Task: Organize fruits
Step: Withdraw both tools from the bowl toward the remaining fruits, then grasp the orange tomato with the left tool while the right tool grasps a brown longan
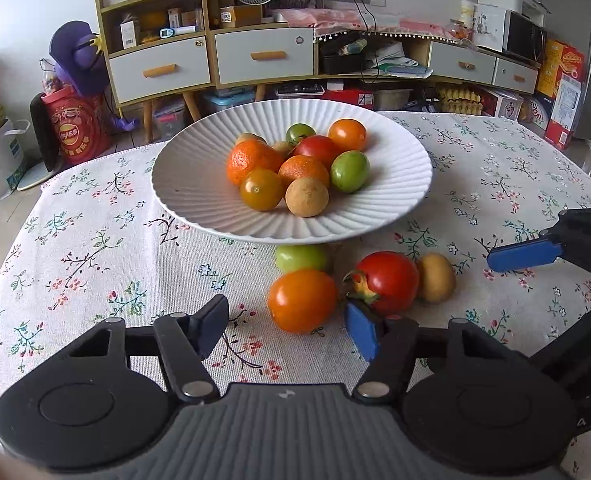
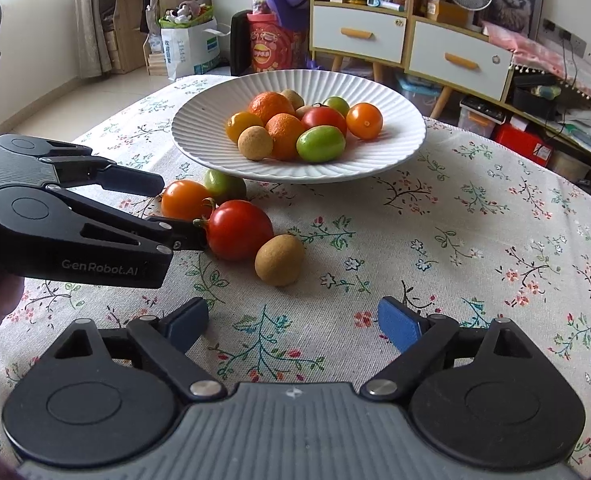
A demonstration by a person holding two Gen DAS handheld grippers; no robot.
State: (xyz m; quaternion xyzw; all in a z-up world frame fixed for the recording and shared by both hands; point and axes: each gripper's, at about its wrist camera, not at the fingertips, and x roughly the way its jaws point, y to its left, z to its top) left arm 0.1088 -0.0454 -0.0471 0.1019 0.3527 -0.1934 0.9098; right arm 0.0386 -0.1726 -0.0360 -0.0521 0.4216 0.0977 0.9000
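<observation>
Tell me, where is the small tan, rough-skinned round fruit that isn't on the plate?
The small tan round fruit lies on the floral tablecloth, in front of the white ribbed plate, touching the red tomato on that tomato's right.

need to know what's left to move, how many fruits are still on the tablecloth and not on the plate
4, all just in front of the plate: a green tomato half under its rim, an orange tomato, a red tomato and a small brown fruit. More could hide behind the plate.

Your white plate (image 1: 199, 184) hides half the green tomato (image 1: 300, 258) beneath its near rim; the plate's far fruits overlap
</observation>
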